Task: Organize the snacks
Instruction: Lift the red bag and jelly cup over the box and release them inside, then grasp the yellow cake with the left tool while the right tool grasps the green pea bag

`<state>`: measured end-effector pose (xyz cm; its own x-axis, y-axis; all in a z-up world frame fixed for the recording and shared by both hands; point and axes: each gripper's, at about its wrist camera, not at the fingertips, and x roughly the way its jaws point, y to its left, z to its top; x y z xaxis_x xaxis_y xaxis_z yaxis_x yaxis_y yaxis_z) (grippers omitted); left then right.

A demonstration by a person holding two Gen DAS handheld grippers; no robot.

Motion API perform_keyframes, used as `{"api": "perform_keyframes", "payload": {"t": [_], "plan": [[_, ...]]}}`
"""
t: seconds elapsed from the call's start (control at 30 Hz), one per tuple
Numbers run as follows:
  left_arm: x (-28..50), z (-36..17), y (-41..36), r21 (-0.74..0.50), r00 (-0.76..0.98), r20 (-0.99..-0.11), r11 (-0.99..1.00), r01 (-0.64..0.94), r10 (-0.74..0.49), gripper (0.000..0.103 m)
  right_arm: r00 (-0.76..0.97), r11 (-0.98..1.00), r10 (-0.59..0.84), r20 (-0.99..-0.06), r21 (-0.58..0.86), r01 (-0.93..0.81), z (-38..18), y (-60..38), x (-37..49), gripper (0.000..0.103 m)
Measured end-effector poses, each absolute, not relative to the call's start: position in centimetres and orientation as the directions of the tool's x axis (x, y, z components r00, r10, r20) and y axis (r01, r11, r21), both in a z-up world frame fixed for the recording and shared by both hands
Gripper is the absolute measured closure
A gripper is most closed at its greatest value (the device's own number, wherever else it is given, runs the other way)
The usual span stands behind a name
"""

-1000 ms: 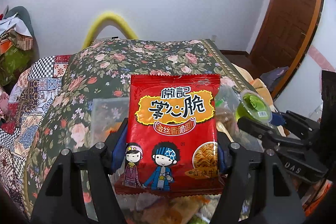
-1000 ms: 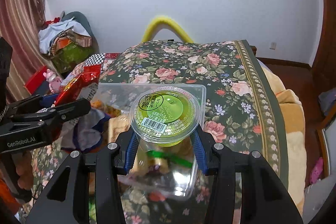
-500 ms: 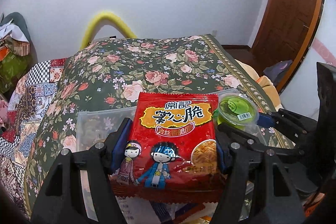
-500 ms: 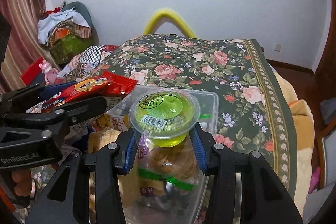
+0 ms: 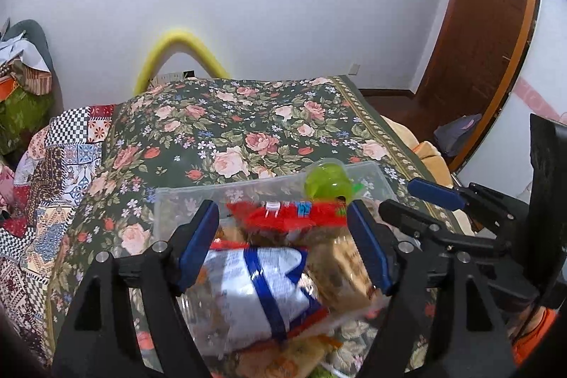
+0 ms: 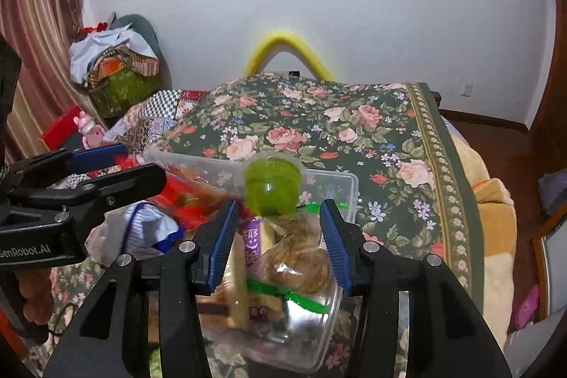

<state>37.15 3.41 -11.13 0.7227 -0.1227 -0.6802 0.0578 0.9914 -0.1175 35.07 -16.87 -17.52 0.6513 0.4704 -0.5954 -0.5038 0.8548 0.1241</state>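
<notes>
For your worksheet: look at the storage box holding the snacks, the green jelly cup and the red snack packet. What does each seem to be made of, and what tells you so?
Storage box: clear, rigid plastic, probably; the snacks show through its glossy walls.
Green jelly cup: thin see-through plastic, apparently, with a shiny highlight and green filling visible inside.
Red snack packet: looks like printed plastic film, glossy; motion blur leaves its finish uncertain.

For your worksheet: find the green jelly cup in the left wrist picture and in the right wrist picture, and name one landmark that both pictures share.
Left wrist view: the green jelly cup is right of centre, blurred, over the far rim of the clear plastic box.
Right wrist view: the cup is near the centre, just beyond the right hand-held gripper fingertips, not clamped.
Shared landmark: the yellow arch behind the floral bedspread.
</notes>
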Motion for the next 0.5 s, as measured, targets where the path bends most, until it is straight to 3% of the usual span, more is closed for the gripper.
{"api": "perform_keyframes", "payload": {"t": [0.5], "plan": [[28.1, -12.0, 5.4, -0.064, 0.695, -0.715, 0.997, 0.038, -0.073, 0.024, 0.612, 0.827, 0.506, -0.608, 0.14, -0.545, -18.4, -17.6, 27.9, 0.053]]}}
